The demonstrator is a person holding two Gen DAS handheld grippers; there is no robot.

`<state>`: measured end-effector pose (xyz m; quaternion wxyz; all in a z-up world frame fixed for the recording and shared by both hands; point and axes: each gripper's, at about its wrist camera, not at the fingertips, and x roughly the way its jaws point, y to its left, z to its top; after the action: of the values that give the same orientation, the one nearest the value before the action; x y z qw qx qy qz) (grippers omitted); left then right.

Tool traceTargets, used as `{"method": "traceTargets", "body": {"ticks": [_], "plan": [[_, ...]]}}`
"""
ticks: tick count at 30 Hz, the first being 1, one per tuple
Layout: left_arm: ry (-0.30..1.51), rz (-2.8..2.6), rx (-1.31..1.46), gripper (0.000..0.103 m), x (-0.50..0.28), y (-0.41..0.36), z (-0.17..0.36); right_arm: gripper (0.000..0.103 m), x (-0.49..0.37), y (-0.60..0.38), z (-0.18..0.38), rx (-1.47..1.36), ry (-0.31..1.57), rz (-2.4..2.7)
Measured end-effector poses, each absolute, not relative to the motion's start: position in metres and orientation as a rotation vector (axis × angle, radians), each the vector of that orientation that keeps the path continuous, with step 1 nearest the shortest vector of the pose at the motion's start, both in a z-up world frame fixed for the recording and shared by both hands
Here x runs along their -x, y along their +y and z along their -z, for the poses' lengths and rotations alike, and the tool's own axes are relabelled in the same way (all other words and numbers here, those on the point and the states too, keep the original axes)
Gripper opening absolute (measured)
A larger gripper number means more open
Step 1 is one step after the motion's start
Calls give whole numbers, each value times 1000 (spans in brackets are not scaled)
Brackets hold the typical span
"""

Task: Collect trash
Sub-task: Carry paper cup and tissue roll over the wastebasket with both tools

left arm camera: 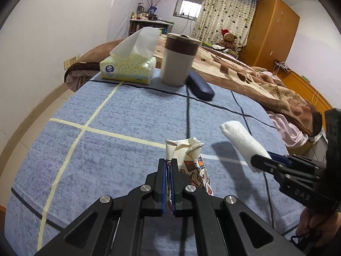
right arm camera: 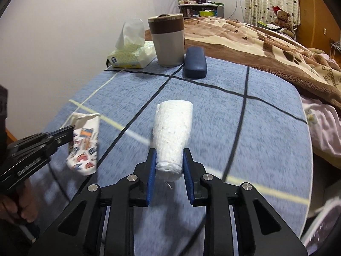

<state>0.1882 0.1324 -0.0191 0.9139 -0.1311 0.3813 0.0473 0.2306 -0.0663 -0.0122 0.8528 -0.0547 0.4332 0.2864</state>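
Trash fills both of my tools above the blue checked worktop [left arm camera: 119, 115]. My left hand-held gripper [left arm camera: 168, 166] is clenched on a crumpled paper cup [left arm camera: 191, 160] printed with coloured drawings, its torn white rim pointing away from me; it hangs above the near part of the worktop. My right hand-held gripper [right arm camera: 169, 160] grasps a white rolled wad of tissue [right arm camera: 171, 134] by its near end, the roll sticking out forward over the middle of the worktop. From the right wrist view the cup sits to the left of the roll, well apart from it. Along the far edge stand a yellow tissue box [left arm camera: 127, 68] at the far left corner, a grey bin with a brown band [left arm camera: 178, 61] just beside it, and a dark blue glasses case [left arm camera: 200, 85] next to the bin.
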Motion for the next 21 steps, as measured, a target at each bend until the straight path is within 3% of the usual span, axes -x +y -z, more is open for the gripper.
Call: {"method": "traceTargets", "body": {"ticks": [21], "plan": [[775,59,145,3,-145,16,-19,25,-154,-173,-21,-51,817,-472]]}}
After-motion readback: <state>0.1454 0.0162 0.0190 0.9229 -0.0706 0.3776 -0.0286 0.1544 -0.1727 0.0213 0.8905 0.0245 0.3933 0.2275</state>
